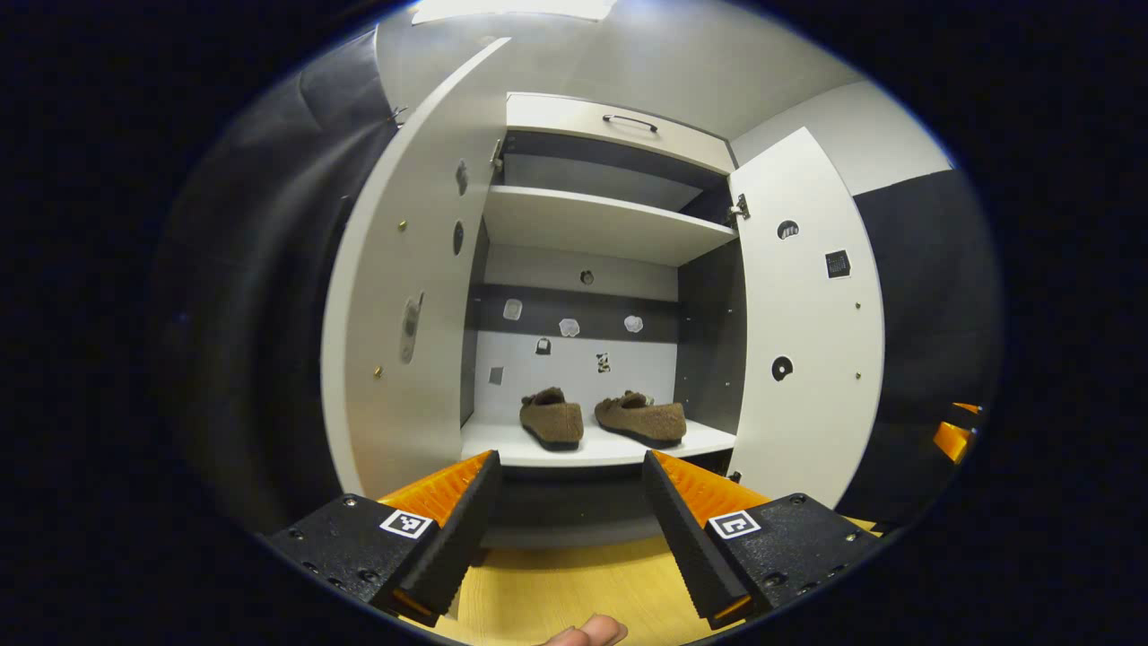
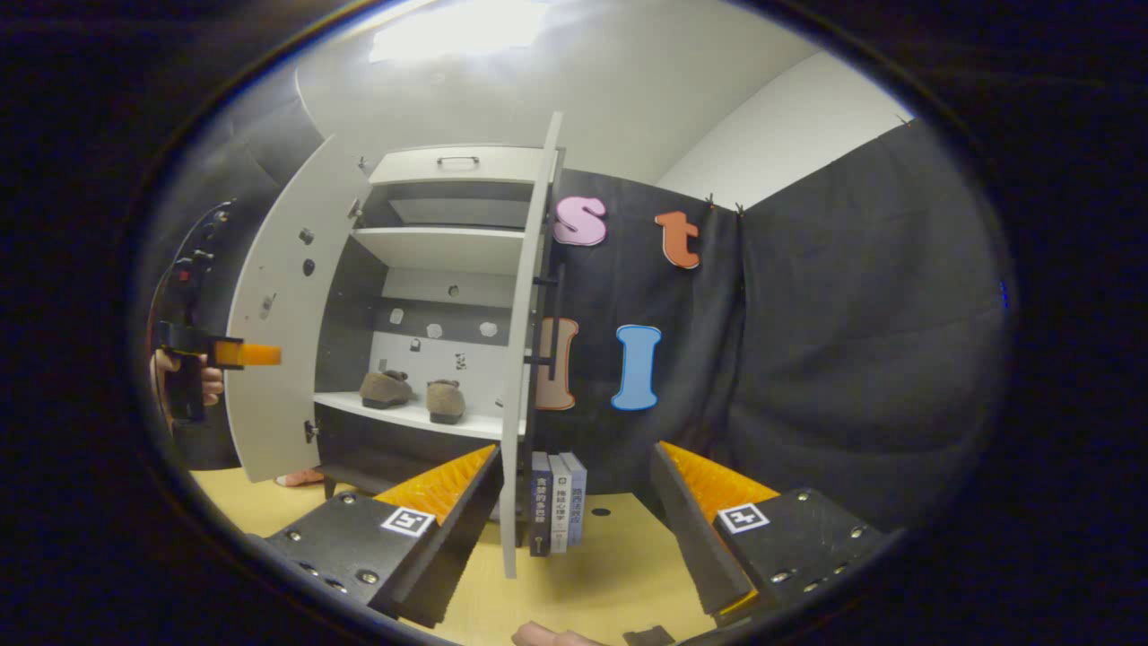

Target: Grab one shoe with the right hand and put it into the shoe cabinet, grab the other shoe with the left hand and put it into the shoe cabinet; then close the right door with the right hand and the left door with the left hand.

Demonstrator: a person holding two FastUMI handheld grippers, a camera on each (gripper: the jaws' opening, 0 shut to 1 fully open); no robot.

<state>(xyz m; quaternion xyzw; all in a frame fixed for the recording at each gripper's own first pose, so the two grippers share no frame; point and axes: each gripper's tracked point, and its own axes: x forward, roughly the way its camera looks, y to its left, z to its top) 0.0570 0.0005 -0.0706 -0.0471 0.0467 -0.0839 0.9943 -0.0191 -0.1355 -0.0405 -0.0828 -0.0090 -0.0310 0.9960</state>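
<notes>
- The shoe cabinet (image 1: 610,224) stands on the yellow wooden floor (image 1: 574,583) with both doors swung open; it is pale outside and has dark side walls inside.
- 2 brown fuzzy shoes sit side by side on the cabinet's lower shelf (image 1: 592,446): the left shoe (image 1: 552,419) and the right shoe (image 1: 641,417), close together but apart, toes toward the cabinet's back wall.
- An upper shelf (image 1: 601,224) lies above them, and a drawer front with a dark handle (image 1: 630,121) tops the cabinet.
- Small stickers (image 1: 569,327) dot the cabinet's back wall; nothing on them can be read.
- The left door (image 1: 404,305) opens to the left of the cabinet, the right door (image 1: 807,332) to the right of it.
- The left gripper (image 1: 569,511) hangs in front of the cabinet, below the lower shelf, fingers wide apart and holding nothing.
- The right gripper (image 2: 574,511) has its fingers wide apart too; the edge of the right door stands between them, touching neither as far as I can tell.
- In the right gripper view the left gripper is seen off to the left of the cabinet, just by the left door, held by a hand (image 2: 208,381).
- 3 books (image 2: 556,507) stand upright on the floor just to the right of the cabinet, behind the right door; their spines carry writing too small to read.
- Each gripper bears square black-and-white marker tags (image 1: 734,524).
</notes>
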